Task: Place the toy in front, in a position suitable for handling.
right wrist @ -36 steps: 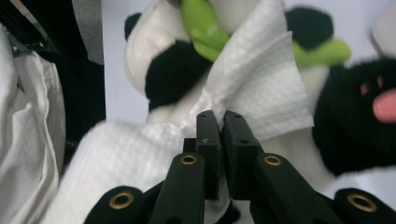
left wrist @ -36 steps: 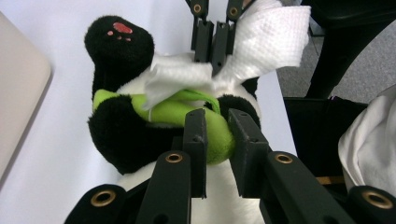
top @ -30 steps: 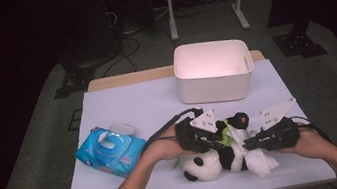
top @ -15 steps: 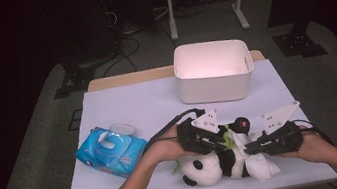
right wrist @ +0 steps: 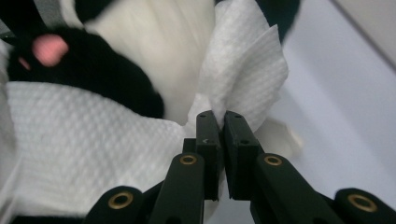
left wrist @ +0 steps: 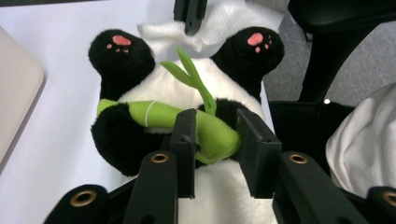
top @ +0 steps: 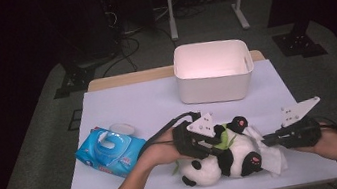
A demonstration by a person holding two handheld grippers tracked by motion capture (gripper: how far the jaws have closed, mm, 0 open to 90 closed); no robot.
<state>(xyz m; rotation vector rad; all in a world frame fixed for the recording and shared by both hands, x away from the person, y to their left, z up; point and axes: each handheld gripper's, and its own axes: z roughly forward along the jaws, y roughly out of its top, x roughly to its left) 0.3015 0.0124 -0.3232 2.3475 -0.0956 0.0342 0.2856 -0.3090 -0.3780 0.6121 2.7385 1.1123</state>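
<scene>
A black-and-white panda plush point(top: 231, 158) lies on its back on the white table point(top: 132, 105), near the front edge. My left gripper point(top: 216, 143) reaches over its chest. In the left gripper view, the jaws point(left wrist: 215, 135) have just been opening, but both pads still touch the green bamboo point(left wrist: 205, 130) the panda point(left wrist: 187, 84) hugs. At the panda's feet, my right gripper point(top: 269, 139) is shut on a white wipe point(top: 273, 158). The right gripper view shows the closed jaws point(right wrist: 222, 121) pinching a fold of the wipe point(right wrist: 93, 140).
A white open bin point(top: 214, 72) stands at the back of the table. A blue pack of wipes point(top: 109, 151) with its flap up lies at the left. Dark floor and stand legs surround the table.
My right gripper has moved to the right with the wipe, away from the panda's belly toward its feet. The left hand has stayed over the panda's chest.
</scene>
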